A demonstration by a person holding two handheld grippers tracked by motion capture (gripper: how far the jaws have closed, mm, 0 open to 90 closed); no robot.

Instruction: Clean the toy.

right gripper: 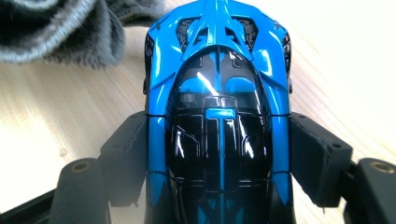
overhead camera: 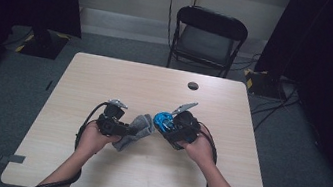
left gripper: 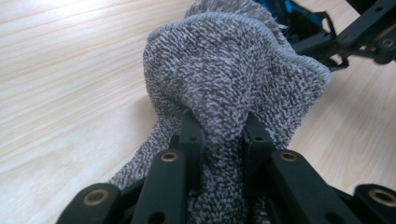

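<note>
A grey knitted cloth is bunched up between my two hands over the middle of the wooden table. My left gripper is shut on the cloth; its black jaws pinch a fold of it near the bottom of the left gripper view. My right gripper is shut on a shiny blue and black toy car. In the right gripper view the toy car sits lengthwise between the two jaws, its nose pointing away, and the cloth lies just beyond it at the upper left.
A small dark round disc lies on the table toward the far edge. A black folding chair stands behind the table. Cables run over the floor at the right.
</note>
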